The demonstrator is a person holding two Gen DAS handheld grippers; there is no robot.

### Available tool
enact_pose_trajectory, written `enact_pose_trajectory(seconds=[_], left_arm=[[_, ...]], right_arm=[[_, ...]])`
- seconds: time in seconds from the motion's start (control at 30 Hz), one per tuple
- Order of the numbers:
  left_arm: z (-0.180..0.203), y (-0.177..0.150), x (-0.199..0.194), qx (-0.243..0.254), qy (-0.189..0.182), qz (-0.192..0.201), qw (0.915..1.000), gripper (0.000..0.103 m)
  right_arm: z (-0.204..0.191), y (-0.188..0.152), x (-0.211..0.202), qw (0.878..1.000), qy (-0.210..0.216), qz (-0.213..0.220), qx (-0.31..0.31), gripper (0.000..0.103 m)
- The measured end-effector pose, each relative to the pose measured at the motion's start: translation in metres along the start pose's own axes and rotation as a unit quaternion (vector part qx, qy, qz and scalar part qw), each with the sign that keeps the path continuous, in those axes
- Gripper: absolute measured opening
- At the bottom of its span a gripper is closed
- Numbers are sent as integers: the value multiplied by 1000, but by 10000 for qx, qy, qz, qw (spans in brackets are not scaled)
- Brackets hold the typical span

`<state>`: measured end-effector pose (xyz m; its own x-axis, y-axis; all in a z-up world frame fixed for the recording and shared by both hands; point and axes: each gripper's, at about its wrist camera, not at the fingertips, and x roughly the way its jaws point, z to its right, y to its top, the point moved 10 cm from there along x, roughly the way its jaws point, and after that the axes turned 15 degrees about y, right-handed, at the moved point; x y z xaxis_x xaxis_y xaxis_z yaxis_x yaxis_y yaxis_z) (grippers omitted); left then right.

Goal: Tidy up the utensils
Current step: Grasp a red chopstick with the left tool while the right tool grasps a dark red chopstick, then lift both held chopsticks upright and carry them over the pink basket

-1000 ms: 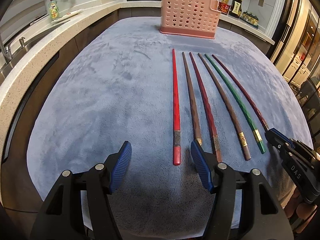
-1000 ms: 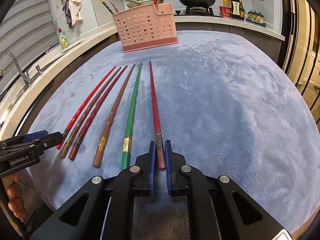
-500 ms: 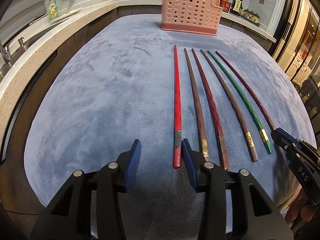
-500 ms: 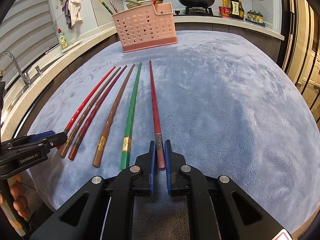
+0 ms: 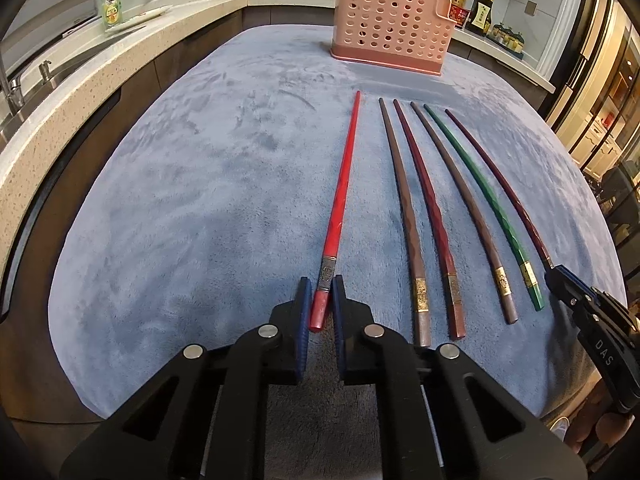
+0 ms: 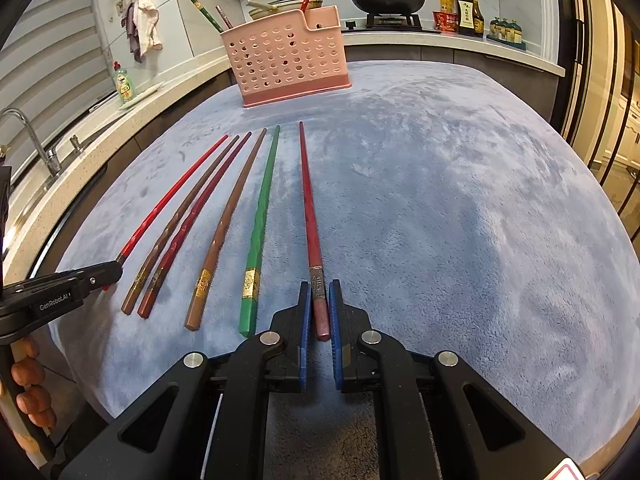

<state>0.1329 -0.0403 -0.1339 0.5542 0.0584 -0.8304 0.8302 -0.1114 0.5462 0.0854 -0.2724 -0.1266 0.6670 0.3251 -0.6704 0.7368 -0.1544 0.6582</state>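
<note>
Both grippers pinch butt ends: left gripper point(image 5: 321, 307) on the red stick point(image 5: 340, 208), right gripper point(image 6: 320, 312) on the maroon stick point(image 6: 310, 216). Each stick's long axis runs straight ahead toward the basket point(image 6: 286, 62), on the cloth point(image 6: 460, 208) beyond. I judge lift next.

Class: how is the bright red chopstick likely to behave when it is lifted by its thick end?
The bright red chopstick is probably rigid: it lies straight. Held at one end by the left hand-held gripper, its long thin tip may dip or swing. Its glossy surface could slip between the pads.
</note>
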Motion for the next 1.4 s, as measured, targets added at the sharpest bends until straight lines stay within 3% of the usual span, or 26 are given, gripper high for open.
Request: enact_pose_trajectory(seconds=[0.23, 0.47, 0.8, 1.1, 1.4], left_arm=[[-6, -1, -8, -128, -82, -40, 9999, 7], [-16, 10, -34, -304, -242, 161, 9991, 7], [-33, 50, -86, -521, -344, 703, 9956, 7], [-35, 84, -125, -510, -412, 1086, 9919, 7], [-33, 148, -147, -554, -542, 1389, 9873, 7]], right_arm=[[2, 2, -13, 9999, -42, 116, 19, 7], [-2, 24, -43, 9988, 21, 494, 29, 7], [-10, 77, -101, 9921, 172, 1240, 87, 7], [-17, 117, -133, 9864, 270, 1619, 93, 7], [-22, 171, -150, 9796, 331, 1983, 21, 7]])
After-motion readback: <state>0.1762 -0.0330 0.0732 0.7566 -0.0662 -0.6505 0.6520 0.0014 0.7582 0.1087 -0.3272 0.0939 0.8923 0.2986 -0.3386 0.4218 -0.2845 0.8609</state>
